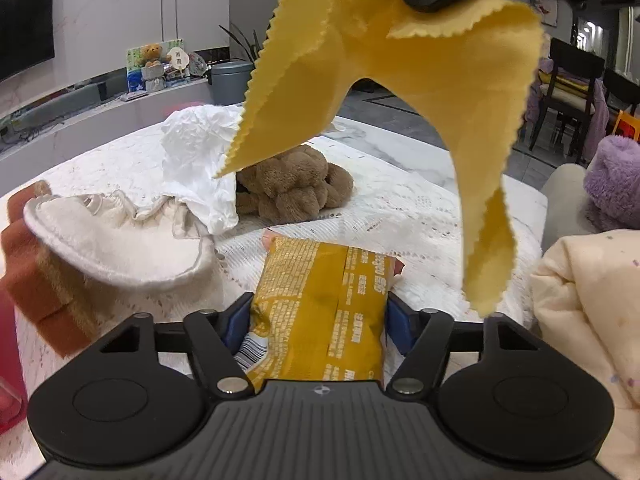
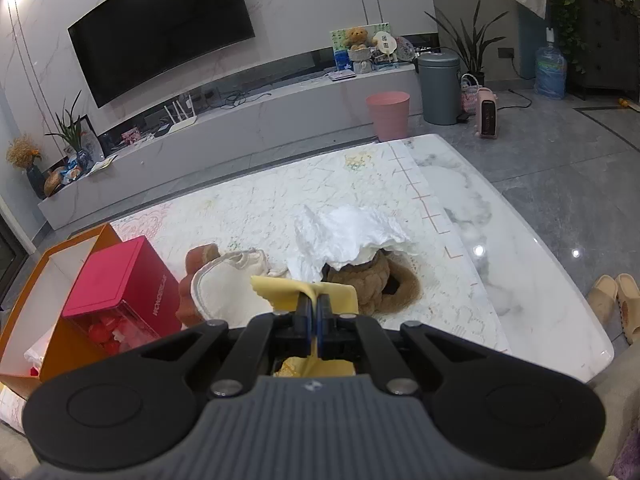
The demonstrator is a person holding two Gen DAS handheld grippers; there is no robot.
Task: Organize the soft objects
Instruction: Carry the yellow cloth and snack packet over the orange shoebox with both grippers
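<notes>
Clearly the sorting was barely begun. The right tool (image 2: 314,312) was clamped shut on a yellow cloth (image 1: 420,92), which hung high in the upper right of the left view. The left tool (image 1: 318,320), low centre, had its jaws around a yellow packet (image 1: 320,304), pads seemingly pressing its sides. A brown plush (image 1: 296,184), white paper (image 1: 196,152) and cream pad (image 1: 116,240) lay loose on the tabletop (image 2: 520,240).

Only legible text I see: "WONDERLAB" printed vertically on side of the pink box (image 2: 124,280), right wrist view. Yellow snack packet (image 1: 320,316) btwn my left gripper's jaws carries dense printed lines, prob. Chinese chars, too blurred to read. Barcode at its lower left corner, digits illegible.
</notes>
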